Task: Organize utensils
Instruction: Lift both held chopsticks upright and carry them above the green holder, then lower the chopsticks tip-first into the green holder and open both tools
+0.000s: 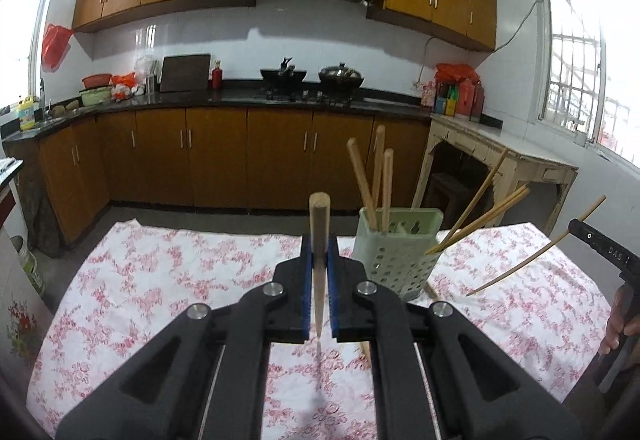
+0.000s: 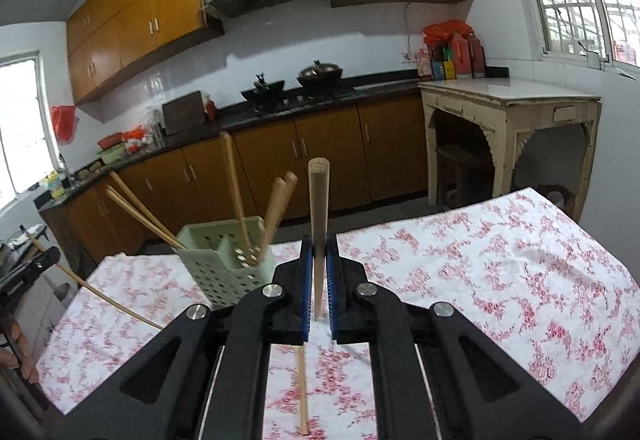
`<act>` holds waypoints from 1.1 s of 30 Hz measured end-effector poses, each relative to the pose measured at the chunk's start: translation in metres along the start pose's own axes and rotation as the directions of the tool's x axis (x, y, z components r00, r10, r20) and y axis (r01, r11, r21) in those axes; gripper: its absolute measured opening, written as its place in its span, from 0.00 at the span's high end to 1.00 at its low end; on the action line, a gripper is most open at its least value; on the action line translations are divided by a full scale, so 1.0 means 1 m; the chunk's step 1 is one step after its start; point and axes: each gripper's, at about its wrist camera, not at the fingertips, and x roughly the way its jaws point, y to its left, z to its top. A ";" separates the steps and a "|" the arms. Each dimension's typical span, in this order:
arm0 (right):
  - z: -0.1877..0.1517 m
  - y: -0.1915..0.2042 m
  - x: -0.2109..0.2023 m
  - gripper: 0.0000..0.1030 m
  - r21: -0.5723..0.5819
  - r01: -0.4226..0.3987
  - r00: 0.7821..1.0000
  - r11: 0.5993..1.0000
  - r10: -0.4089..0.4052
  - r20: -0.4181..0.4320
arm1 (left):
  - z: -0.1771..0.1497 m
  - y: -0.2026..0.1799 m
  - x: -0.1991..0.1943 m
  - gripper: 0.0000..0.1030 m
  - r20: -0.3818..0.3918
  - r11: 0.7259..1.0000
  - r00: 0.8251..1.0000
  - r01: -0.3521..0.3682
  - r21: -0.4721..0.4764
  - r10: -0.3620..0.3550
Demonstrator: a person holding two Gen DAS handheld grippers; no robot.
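Note:
My left gripper is shut on a wooden chopstick that stands nearly upright between the blue pads, thick end up. My right gripper grips a second chopstick the same way. A pale green perforated holder stands on the flowered tablecloth between the two grippers, with several chopsticks leaning in it. Each wrist view catches the other gripper at its edge, the right gripper and the left gripper, each with its slanted chopstick. Both grippers hang above the cloth.
One loose chopstick lies on the tablecloth near the holder. A person's hand shows at the right edge. Beyond the table are brown kitchen cabinets, a stove with woks and a cream side table.

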 end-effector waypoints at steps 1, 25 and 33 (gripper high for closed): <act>0.004 0.002 -0.004 0.93 -0.001 -0.011 1.000 1.000 0.011 0.007 | 0.004 -0.001 -0.004 0.93 0.009 1.000 1.000 0.009 -0.001 -0.009; 0.089 0.082 0.014 0.93 -0.130 -0.142 0.982 0.981 0.156 0.104 | 0.121 -0.096 0.006 0.93 0.244 0.996 0.967 0.055 0.073 -0.071; 0.072 0.080 0.071 0.93 -0.109 -0.135 0.990 0.985 0.130 -0.045 | 0.115 -0.096 0.065 0.93 0.184 1.000 0.983 0.015 0.023 -0.019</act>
